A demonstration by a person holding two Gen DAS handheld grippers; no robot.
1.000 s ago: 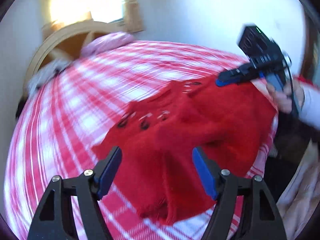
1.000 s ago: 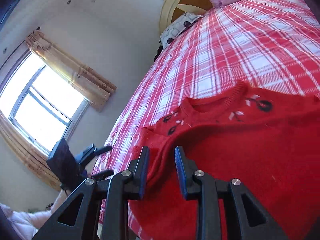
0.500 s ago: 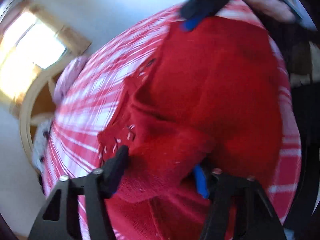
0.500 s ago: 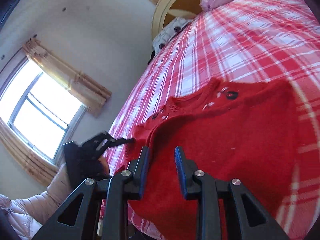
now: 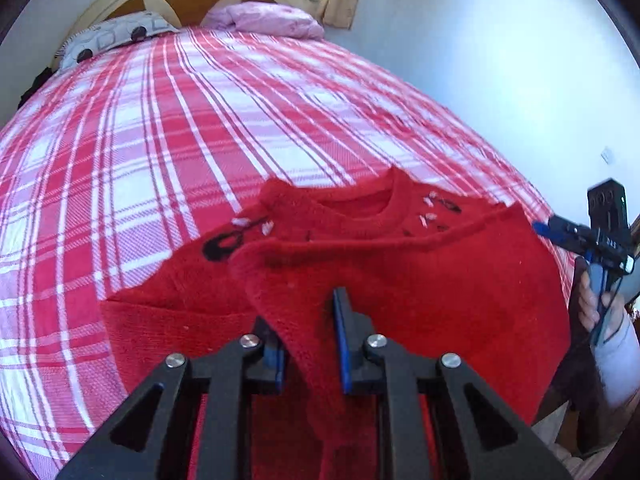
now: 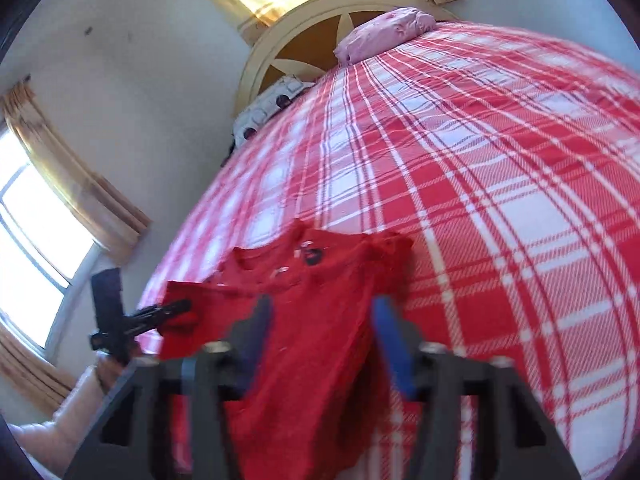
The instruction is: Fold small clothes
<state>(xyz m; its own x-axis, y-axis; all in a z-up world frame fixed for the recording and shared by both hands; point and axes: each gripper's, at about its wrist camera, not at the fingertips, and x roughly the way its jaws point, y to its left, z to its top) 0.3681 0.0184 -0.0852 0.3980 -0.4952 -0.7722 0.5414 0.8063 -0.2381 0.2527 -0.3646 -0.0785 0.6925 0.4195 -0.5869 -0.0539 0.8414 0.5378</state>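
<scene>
Left tongs (image 5: 308, 344) just closed, pinching sleeve fold of sweater (image 5: 440, 280); right tongs (image 6: 324, 340) just opened, jaws apart, cloth between, unpinched. Sweater flat near bed (image 5: 160, 140) edge. One sleeve half-folded; most folding remains.

Bare plaid bedspread (image 5: 168, 128) beyond red sweater (image 5: 460, 280), pillows (image 5: 272, 18) at headboard, wall right.

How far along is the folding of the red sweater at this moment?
Early. Done: the red sweater lies spread on the plaid bedspread, neckline toward the headboard. In hand: the left gripper has just been closing on a raised fold of knit; the right gripper has just been opening, and its pads stand clear of the cloth between them. Left: no finished fold shows yet.
</scene>
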